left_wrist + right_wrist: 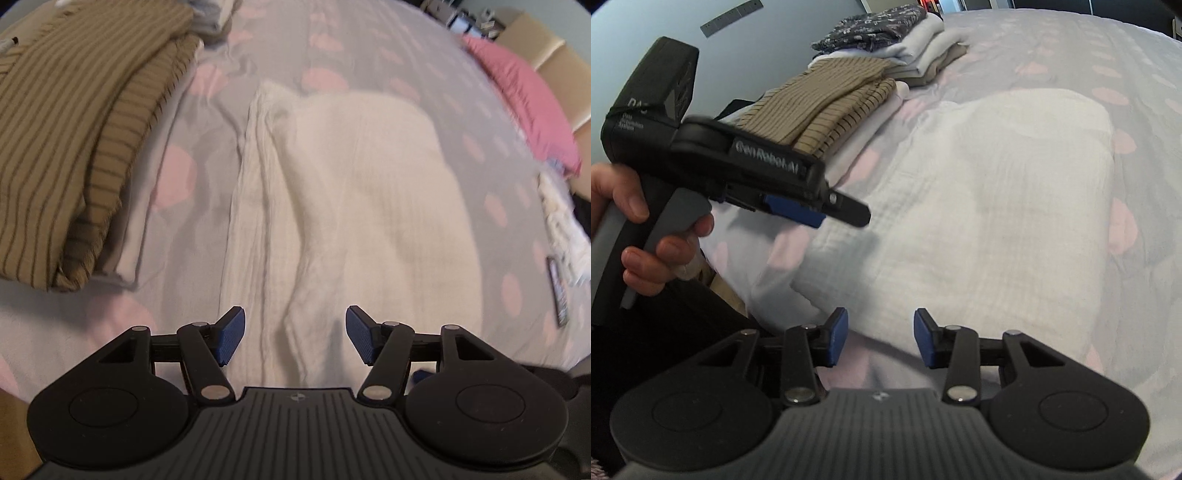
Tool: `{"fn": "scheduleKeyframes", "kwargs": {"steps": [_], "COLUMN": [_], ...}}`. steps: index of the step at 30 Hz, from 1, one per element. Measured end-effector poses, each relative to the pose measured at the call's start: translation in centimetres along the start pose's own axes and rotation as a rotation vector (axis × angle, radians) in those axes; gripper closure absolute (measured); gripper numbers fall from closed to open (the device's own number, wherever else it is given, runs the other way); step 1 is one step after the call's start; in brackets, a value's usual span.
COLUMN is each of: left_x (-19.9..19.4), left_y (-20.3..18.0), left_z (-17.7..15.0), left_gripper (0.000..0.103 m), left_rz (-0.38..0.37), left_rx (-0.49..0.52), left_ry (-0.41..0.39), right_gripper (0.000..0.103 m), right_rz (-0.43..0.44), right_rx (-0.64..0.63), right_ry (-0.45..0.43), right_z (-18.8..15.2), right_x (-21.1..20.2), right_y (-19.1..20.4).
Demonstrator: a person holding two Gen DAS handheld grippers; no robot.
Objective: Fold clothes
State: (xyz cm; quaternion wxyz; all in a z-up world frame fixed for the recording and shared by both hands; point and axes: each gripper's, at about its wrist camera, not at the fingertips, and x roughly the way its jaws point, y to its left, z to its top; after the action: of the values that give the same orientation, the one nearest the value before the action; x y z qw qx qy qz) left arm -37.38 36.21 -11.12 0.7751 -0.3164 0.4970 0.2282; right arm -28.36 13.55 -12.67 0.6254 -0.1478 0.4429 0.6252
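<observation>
A white crinkled garment (351,192) lies folded lengthwise on the bed, with several layered edges along its left side. My left gripper (294,334) hovers open just above its near end, nothing between the blue pads. In the right wrist view the same white garment (979,206) spreads across the bed, and my right gripper (880,341) stands open over its near edge, holding nothing. The left gripper (827,214) also shows from the side there, held by a person's hand (646,229) above the garment's left edge.
A stack of folded clothes topped by a tan striped garment (77,122) sits at the left; a second pile with a dark floral piece (875,26) lies behind it. The grey bedsheet (491,155) has pink spots. A pink pillow (524,99) lies at the right edge.
</observation>
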Motion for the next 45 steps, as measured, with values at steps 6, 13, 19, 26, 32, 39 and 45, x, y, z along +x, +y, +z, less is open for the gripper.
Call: {"fn": "scheduleKeyframes", "kwargs": {"steps": [6,13,19,26,32,39,45], "left_x": [1.1,-1.2,-4.7,-0.1,0.5,0.8,3.3], "left_y": [-0.3,-2.1,-0.1,2.0,2.0,2.1,1.6], "left_z": [-0.4,-0.5,-0.4,-0.4,-0.4,-1.1,-1.1], "left_gripper": [0.086,0.100,0.100,0.100,0.076,0.041,0.043], "left_rz": [0.010,-0.066,-0.057,0.066,0.069,0.106,0.136], "left_rx": [0.021,0.113,0.005,-0.069,-0.075,-0.075,-0.049], "left_ry": [0.039,-0.085,-0.195,0.014,0.017,0.047,0.105], "right_gripper": [0.057,0.050,0.049,0.049,0.049,0.049,0.050], "right_rz": [-0.040,-0.069,-0.106,-0.128,-0.167,-0.153,-0.053], "right_rx": [0.033,0.059,0.051,0.055,0.119,0.296,0.441], "right_ry": [0.001,0.002,-0.025,-0.026,-0.055,-0.037,0.003], "right_z": [-0.3,-0.6,-0.4,-0.2,0.0,-0.7,-2.6], "right_x": [-0.2,-0.6,-1.4,-1.7,-2.8,-2.9,-0.4], "right_y": [-1.0,-1.7,-1.6,-2.0,-4.2,-8.5,-10.8]}}
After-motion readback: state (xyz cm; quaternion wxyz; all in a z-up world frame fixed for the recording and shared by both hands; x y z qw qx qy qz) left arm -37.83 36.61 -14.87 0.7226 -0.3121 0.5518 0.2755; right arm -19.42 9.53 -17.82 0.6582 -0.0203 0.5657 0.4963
